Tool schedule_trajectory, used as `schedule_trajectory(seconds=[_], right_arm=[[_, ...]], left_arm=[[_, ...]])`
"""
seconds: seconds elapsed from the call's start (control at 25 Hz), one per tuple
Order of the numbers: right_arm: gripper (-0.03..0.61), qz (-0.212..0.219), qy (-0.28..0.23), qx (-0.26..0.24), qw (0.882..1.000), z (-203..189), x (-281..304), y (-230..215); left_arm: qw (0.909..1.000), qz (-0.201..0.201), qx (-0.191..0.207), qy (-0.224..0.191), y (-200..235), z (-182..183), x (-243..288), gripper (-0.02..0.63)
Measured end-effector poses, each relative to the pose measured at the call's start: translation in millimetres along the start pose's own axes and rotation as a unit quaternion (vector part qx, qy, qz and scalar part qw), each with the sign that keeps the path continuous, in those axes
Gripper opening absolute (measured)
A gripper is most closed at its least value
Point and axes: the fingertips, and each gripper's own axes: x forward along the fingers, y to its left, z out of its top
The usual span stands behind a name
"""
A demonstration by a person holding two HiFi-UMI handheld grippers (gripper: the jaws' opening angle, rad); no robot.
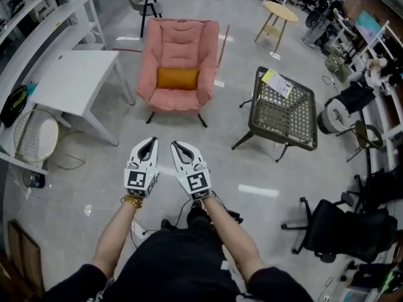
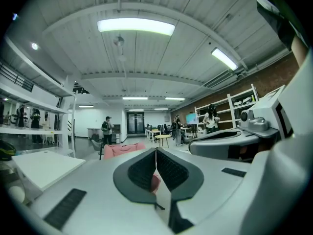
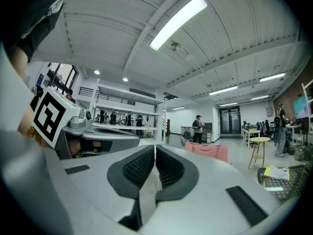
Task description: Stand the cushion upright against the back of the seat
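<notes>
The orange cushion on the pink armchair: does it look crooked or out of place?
Nothing stands out. The orange cushion sits centred on the pink armchair, its edges level, close to the backrest. From above I cannot tell whether it stands upright or lies flat.

The head view looks steeply down from above, facing the pink padded armchair point(image 1: 178, 49) well ahead. Both gripper views look out level and low toward that armchair point(image 2: 124, 150) point(image 3: 208, 151), far off. All three views share it.
</notes>
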Motion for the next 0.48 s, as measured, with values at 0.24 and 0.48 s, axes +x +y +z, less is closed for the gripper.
schedule_trajectory(seconds=[0.24,0.48], right_arm=[[0.017,0.014,0.003,0.025,1.000,-4,25,-60],[0.017,0.022,0.013,0.032,0.999,-16,59,-72]], left_arm=[[0.9994,0.033,0.004,0.002,9,10,59,0.015],[0.9993,0.034,0.016,0.008,34,1,82,0.015]])
